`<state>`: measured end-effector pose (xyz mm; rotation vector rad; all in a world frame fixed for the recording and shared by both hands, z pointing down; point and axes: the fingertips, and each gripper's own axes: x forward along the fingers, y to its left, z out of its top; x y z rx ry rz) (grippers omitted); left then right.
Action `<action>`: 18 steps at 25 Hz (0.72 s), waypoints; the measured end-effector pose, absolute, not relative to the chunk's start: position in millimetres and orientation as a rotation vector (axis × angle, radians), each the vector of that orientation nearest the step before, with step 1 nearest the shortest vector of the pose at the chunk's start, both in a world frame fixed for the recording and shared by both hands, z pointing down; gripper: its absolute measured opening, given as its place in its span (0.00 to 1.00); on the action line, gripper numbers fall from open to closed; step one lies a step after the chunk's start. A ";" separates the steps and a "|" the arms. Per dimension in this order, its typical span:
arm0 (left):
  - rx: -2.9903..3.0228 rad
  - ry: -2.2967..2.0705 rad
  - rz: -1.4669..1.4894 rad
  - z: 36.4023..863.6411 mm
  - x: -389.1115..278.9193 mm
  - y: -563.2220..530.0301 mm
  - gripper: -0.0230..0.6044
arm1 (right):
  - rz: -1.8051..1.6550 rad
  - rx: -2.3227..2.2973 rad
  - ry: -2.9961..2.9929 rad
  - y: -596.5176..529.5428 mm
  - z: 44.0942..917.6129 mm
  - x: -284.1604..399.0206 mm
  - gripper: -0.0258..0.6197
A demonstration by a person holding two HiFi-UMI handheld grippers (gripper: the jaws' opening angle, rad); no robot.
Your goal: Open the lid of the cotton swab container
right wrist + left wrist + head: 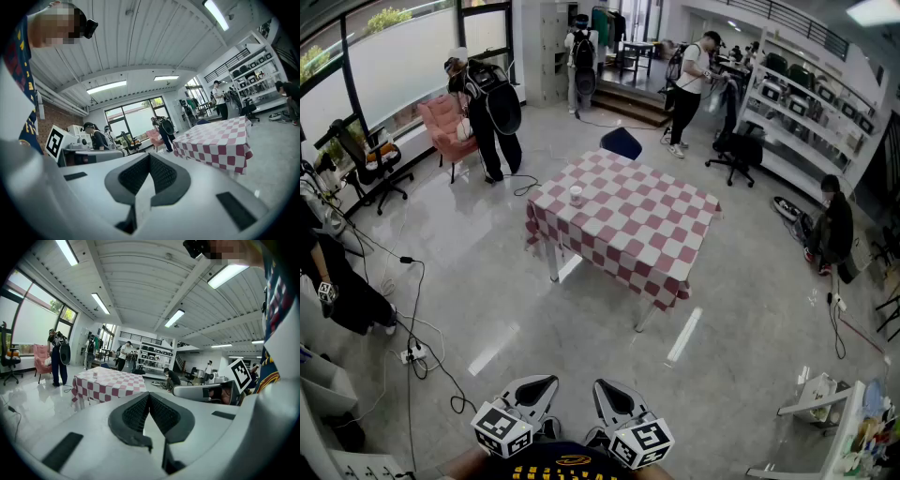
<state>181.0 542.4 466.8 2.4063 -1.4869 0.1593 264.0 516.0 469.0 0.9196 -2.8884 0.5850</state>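
Note:
A small clear cotton swab container [576, 195] stands on the far left part of a table with a red-and-white checked cloth [623, 225], a few steps ahead of me. The container [95, 374] also shows as a tiny pot in the left gripper view. My left gripper [546, 383] and right gripper [602, 386] are held side by side at the bottom of the head view, close to my body and far from the table. Both are shut with nothing between the jaws. In the gripper views the left gripper [149, 394] and right gripper [150, 155] point towards the table [220, 145].
A cable and power strip [412, 353] lie on the shiny floor at my left. Several people stand around the room, one by a pink armchair [447, 127]. An office chair [739, 150] and shelving [811, 112] are at the right. A white stand [814, 398] sits near right.

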 end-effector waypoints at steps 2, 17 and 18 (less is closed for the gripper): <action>2.407 -1.489 0.159 465.5 185.1 537.2 0.04 | 0.580 0.920 -2.890 511.2 467.6 268.2 0.06; 2.333 -1.525 0.189 480.6 229.9 528.9 0.04 | 0.692 0.872 -2.898 488.0 482.8 310.5 0.06; 2.323 -1.528 0.193 481.9 229.7 527.6 0.04 | 0.700 0.858 -2.895 486.5 484.6 309.4 0.06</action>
